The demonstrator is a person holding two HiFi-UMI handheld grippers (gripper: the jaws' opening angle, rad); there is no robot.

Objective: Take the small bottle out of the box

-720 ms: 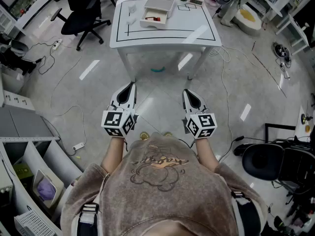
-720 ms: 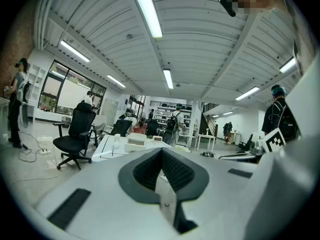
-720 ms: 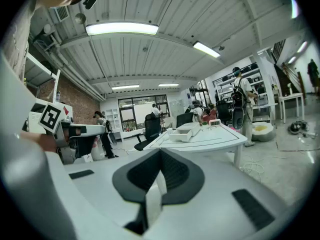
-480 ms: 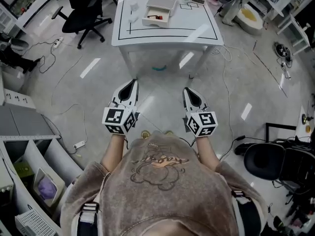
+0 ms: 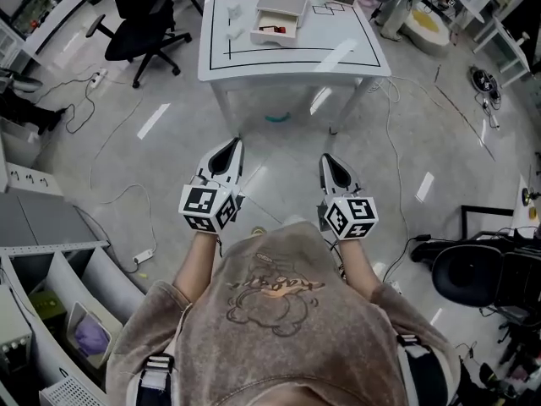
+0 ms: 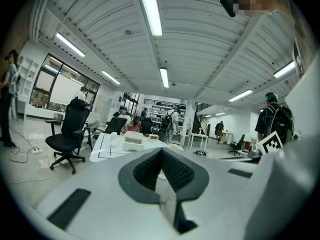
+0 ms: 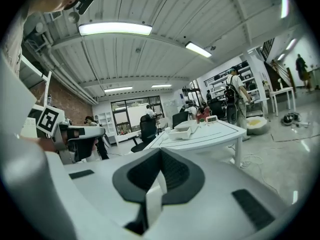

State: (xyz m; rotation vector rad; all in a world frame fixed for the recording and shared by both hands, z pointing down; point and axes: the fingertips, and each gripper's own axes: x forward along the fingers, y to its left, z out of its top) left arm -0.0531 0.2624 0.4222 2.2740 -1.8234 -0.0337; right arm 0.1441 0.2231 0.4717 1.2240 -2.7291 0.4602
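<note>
Out in front of you, well apart from both grippers, the white rectangular table (image 5: 254, 53) carries the white plastic box (image 5: 279, 5). Its open drawer (image 5: 272, 30) shows something small and red, too tiny to call the bottle. Your left gripper (image 5: 230, 149) and right gripper (image 5: 330, 163) hang clenched and empty.

Right tool (image 7: 160, 158), jaws together, empty; white table (image 7: 220, 132) with box (image 7: 181, 132) ahead.
</note>
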